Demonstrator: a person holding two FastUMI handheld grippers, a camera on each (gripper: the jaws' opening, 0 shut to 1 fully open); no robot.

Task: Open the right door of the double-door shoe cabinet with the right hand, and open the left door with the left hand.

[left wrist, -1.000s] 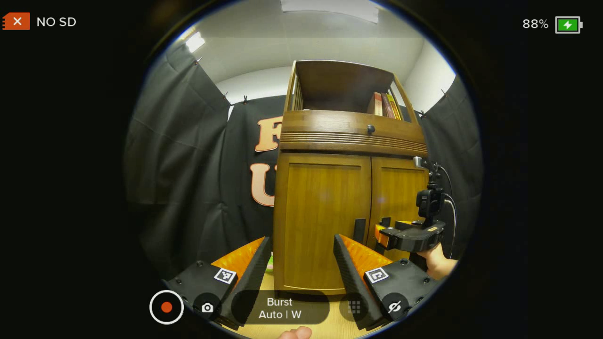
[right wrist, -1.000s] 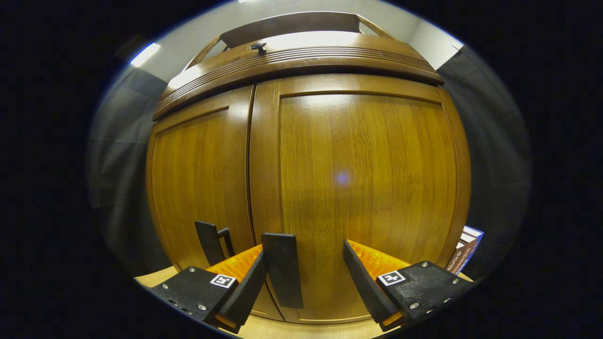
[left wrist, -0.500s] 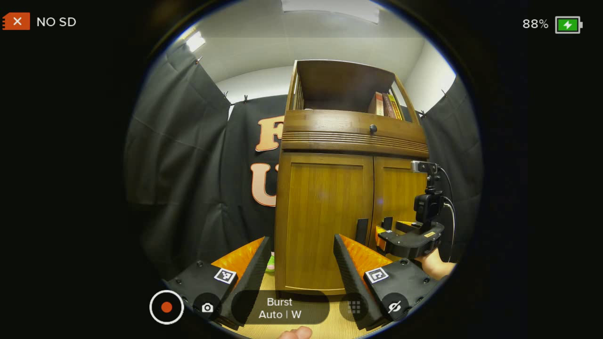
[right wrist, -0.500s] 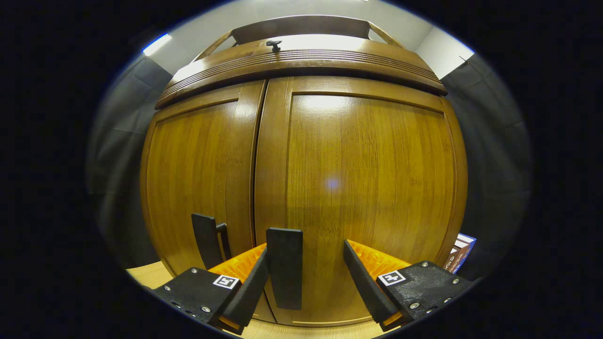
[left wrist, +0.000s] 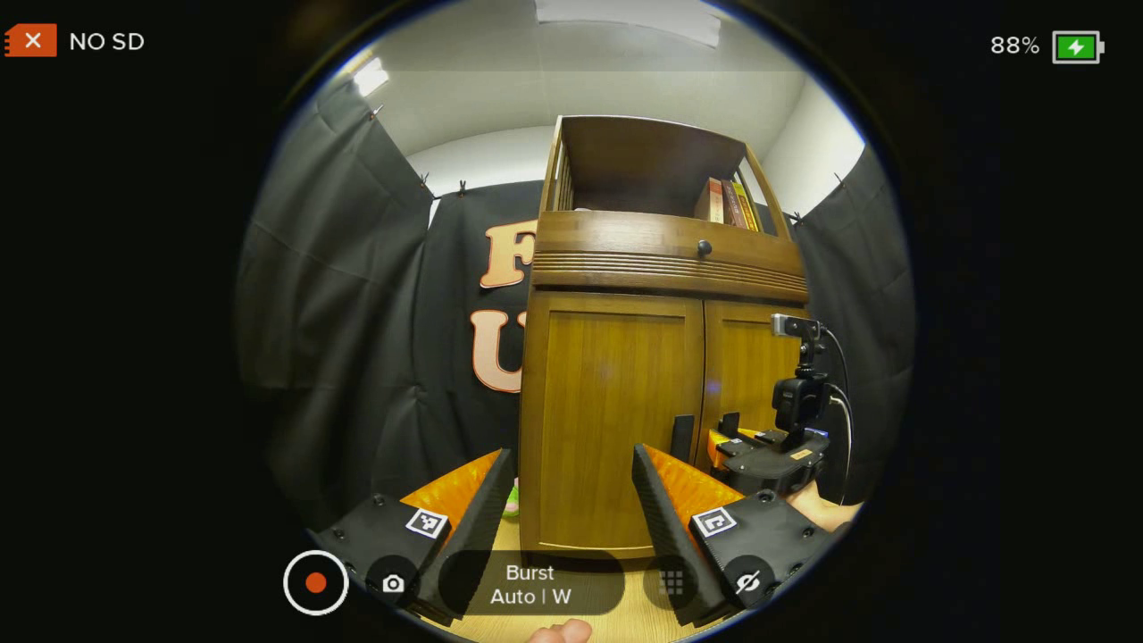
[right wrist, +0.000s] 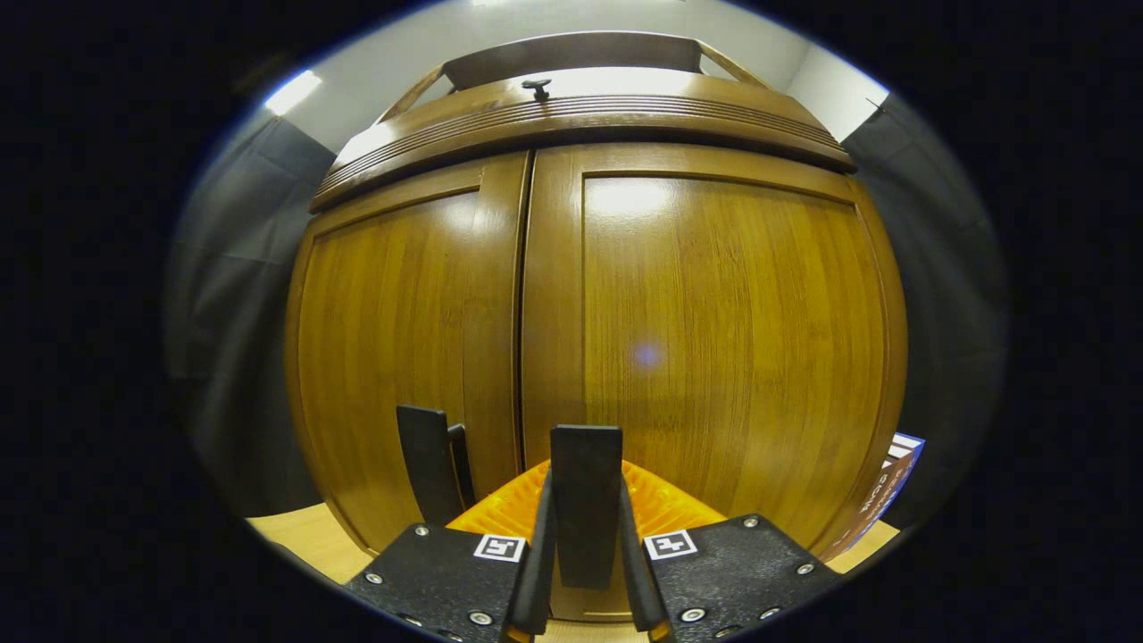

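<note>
Closed from a wide spread half a second before onto the right door's handle (right wrist: 585, 500), with both fingers (right wrist: 538, 572) of the right gripper (right wrist: 585, 580) pressed against its sides. Meant, as a judgement, that the grasp step was done and only the pull was left for that door. Stood just right of the centre seam, on the right door (right wrist: 732, 339), which lay flush and shut. Sat just across the seam, untouched, the left door's handle (right wrist: 433, 464) on the left door (right wrist: 393, 348), also shut. Seen from the left gripper view, reached in low at the front of the shoe cabinet (left wrist: 656, 268), held by a hand (left wrist: 826, 511). Hung well back from the cabinet, fingers spread wide and holding nothing, the left gripper (left wrist: 571, 527), roughly level with the lower part of the left door (left wrist: 607, 420) and pointed at it, with its handle (left wrist: 682, 438) off to the right of the line between the fingers. Rested on a pale wooden desk (left wrist: 625, 616), with books on the open shelf (left wrist: 728, 201) above a drawer knob (left wrist: 704, 246). Left free room in front for both doors to swing. Probably called for the left gripper to stay clear of the right door's arc, and for care near the boxes (right wrist: 880, 487) beside the cabinet's right edge.
</note>
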